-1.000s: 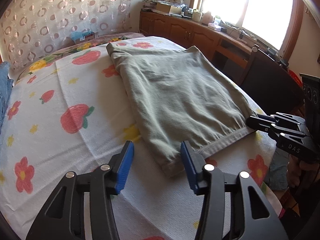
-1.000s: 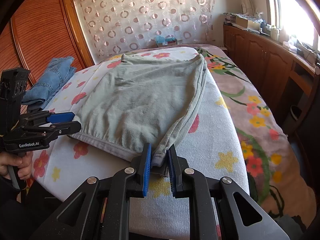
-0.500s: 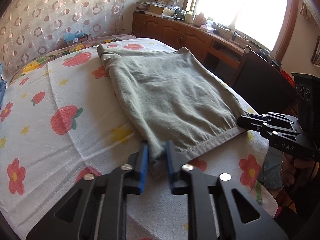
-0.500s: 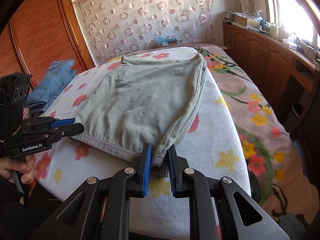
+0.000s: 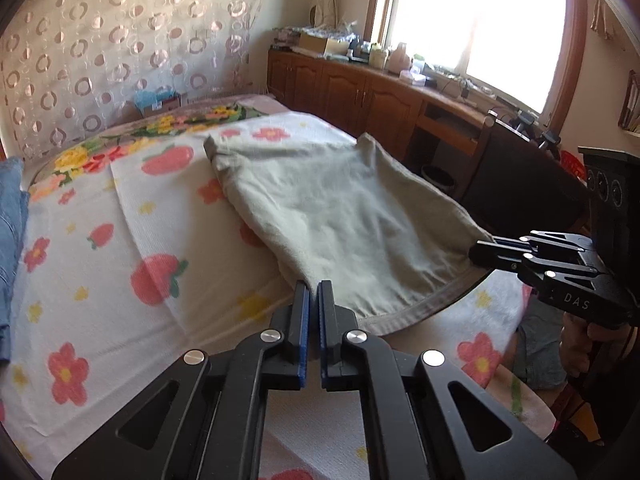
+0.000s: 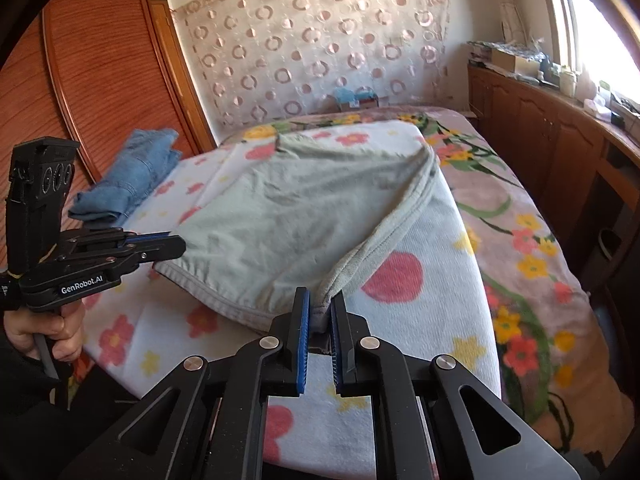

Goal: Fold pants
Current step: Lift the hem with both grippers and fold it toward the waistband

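The left wrist view takes in the bright window (image 5: 476, 20) and the wooden cabinets (image 5: 360, 100) under it; the right wrist view instead shows the wooden wardrobe (image 6: 108, 72) and a folded pile of blue jeans (image 6: 136, 172) at the bed's far left. The grey-green pants (image 6: 288, 216) lie across the flowered blanket (image 5: 100, 280) on the bed, their near hem raised off it at both corners. The left claw (image 5: 313, 292) is closed to a sliver on the hem's left corner, the cloth pinched between its blue pads. The right claw (image 6: 320, 300) has the bunched right corner of the hem between its pads and is closing further on it, with only a narrow gap left.
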Action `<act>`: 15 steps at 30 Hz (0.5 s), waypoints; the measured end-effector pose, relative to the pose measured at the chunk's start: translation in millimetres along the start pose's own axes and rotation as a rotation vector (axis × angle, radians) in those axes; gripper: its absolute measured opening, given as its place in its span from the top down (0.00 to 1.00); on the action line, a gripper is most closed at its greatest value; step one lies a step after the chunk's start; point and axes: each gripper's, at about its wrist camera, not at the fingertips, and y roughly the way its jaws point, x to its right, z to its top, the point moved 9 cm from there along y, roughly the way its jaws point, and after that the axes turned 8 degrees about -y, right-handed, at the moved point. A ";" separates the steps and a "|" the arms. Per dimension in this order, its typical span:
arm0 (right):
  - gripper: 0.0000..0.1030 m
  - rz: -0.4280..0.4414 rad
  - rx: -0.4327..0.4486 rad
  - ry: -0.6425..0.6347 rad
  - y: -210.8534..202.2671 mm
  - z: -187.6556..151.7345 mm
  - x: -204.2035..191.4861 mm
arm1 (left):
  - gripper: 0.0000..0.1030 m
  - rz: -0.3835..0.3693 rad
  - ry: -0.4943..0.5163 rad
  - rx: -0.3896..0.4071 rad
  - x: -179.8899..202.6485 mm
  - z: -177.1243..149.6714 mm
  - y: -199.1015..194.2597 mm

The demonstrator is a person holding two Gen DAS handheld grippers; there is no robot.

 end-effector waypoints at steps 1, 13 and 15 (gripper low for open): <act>0.91 0.001 0.011 -0.014 -3.3 6.3 -2.8 | 0.95 -0.006 -0.005 0.014 0.2 5.0 -6.0; 0.91 0.073 0.203 -0.118 -59.7 96.5 -42.3 | 0.96 0.009 0.002 0.182 -10.8 69.6 -89.1; 0.91 0.082 0.229 -0.139 -68.4 109.5 -49.8 | 0.96 0.021 0.013 0.212 -11.3 80.7 -104.5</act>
